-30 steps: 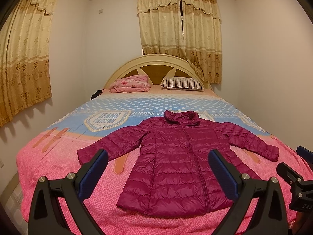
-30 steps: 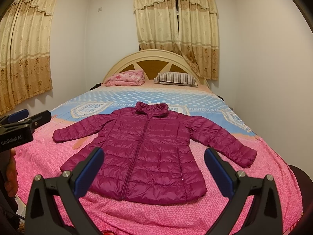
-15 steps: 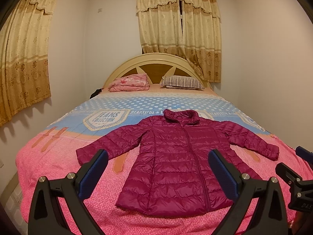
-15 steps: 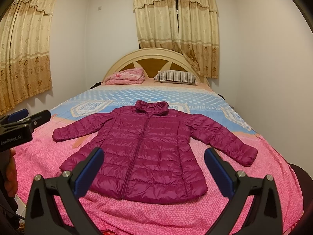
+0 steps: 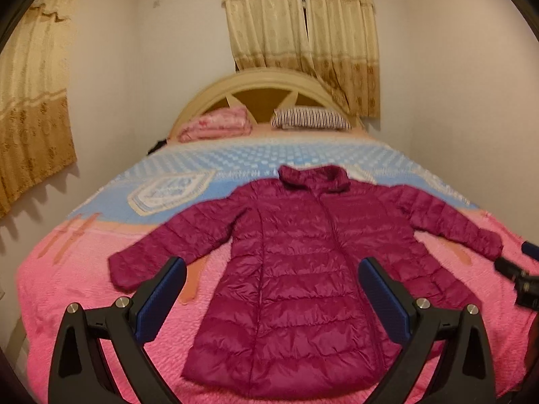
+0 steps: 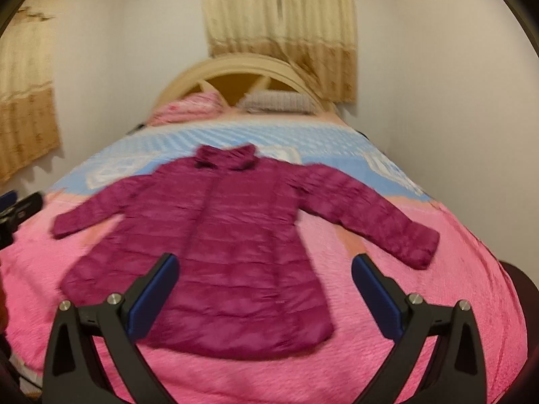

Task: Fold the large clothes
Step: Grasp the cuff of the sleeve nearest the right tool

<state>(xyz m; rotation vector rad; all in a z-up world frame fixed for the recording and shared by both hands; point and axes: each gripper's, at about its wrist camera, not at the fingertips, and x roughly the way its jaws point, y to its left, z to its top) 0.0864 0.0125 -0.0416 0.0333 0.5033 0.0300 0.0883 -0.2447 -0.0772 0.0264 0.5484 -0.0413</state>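
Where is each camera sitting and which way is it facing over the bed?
Left wrist: on the left gripper, jaws open, facing the headboard over the magenta puffer jacket; the right gripper shows at the right edge.
Right wrist: on the right gripper, jaws open, same direction; the left gripper shows at the left edge.
Shared: jacket, bed, striped pillow, curtains.

Right wrist view is smearing w/ blur: jacket (image 6: 215, 252) quilting and striped pillow (image 6: 276, 101) aren't resolving; right edge is cropping other gripper (image 5: 518, 276) in left view.
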